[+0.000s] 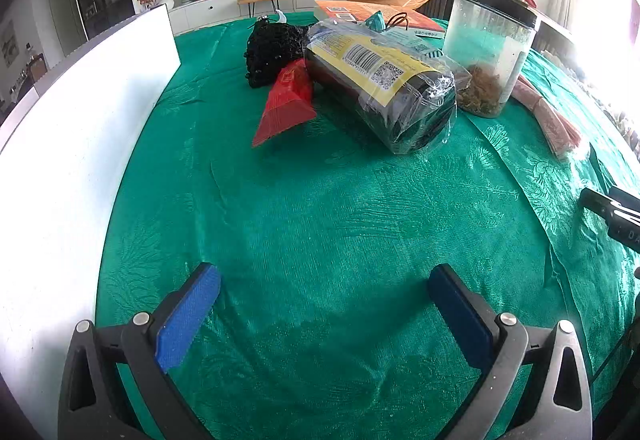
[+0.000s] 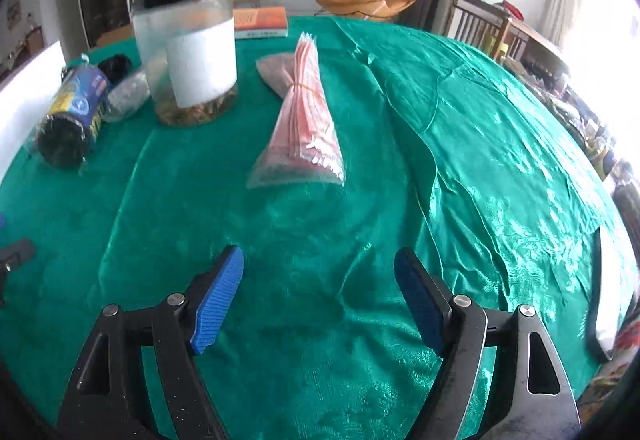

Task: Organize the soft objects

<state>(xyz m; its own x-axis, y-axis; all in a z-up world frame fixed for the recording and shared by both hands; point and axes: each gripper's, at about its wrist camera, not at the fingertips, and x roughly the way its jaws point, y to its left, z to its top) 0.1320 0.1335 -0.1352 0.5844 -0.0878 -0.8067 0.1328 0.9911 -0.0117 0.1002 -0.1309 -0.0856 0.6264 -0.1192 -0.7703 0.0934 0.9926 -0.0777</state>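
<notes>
Left wrist view: we see our left gripper [image 1: 324, 280] spread wide with only the green tablecloth [image 1: 320, 207] between its blue pads. Beyond it lie a red packet [image 1: 286, 101], a black mesh bundle [image 1: 270, 49] and a plastic-wrapped dark roll [image 1: 380, 83], touching one another beside a clear jar [image 1: 490, 47]. In the right wrist view our right gripper [image 2: 319, 276] also stands apart, holding nothing. A tied pink bag bundle [image 2: 304, 115] lies ahead on the cloth, near the jar.
</notes>
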